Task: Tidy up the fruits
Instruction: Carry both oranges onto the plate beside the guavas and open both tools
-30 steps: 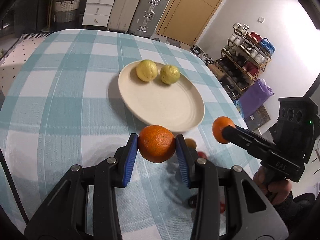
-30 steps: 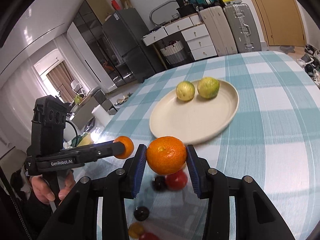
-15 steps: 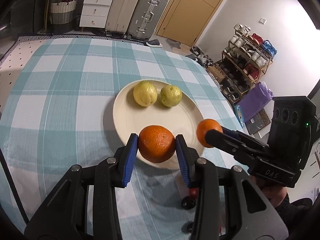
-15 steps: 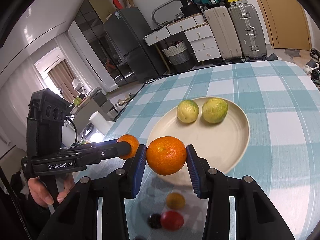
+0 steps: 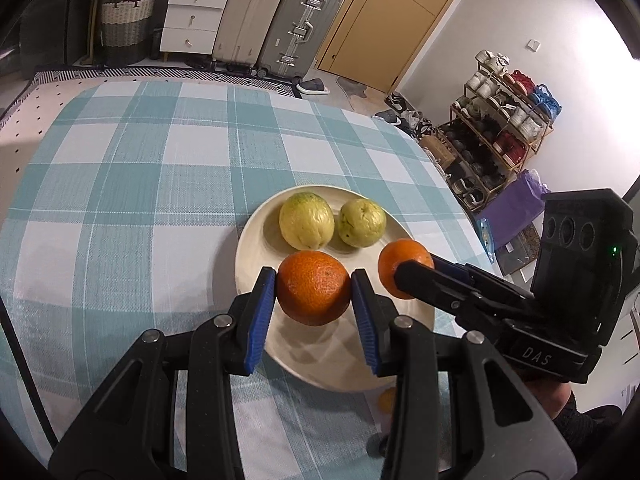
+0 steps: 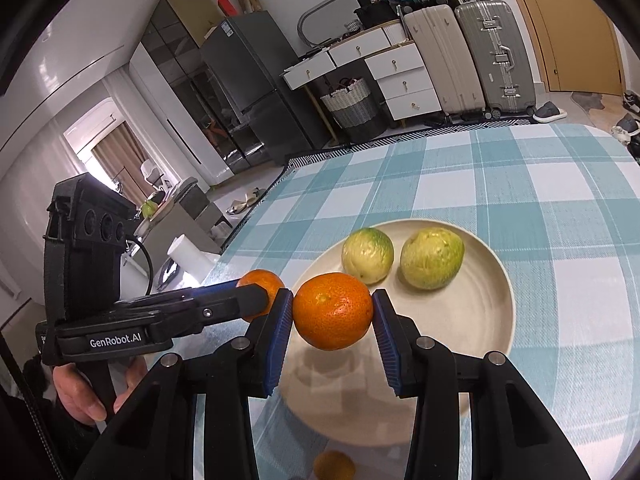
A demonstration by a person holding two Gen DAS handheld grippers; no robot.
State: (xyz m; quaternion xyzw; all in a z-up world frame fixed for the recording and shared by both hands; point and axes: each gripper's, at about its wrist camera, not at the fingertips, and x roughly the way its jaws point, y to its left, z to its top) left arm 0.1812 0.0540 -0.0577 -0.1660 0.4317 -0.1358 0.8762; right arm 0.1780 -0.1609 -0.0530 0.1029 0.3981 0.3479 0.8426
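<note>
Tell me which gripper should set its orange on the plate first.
Left, probably. The left gripper holds its orange over open plate near the guavas; the right gripper's orange hangs nearer the rim.

- I am looking into a lived-in home, not a lab.
- Past the bench's (image 5: pixel 120 184) far edge stand suitcases (image 5: pixel 280 20), white drawers (image 5: pixel 196 12) and a woven basket (image 5: pixel 126 20).
- A loaded shoe rack (image 5: pixel 500 120) stands by a wooden door (image 5: pixel 392 20).
- A fridge (image 6: pixel 256 80) stands beyond the bench's left edge.
</note>
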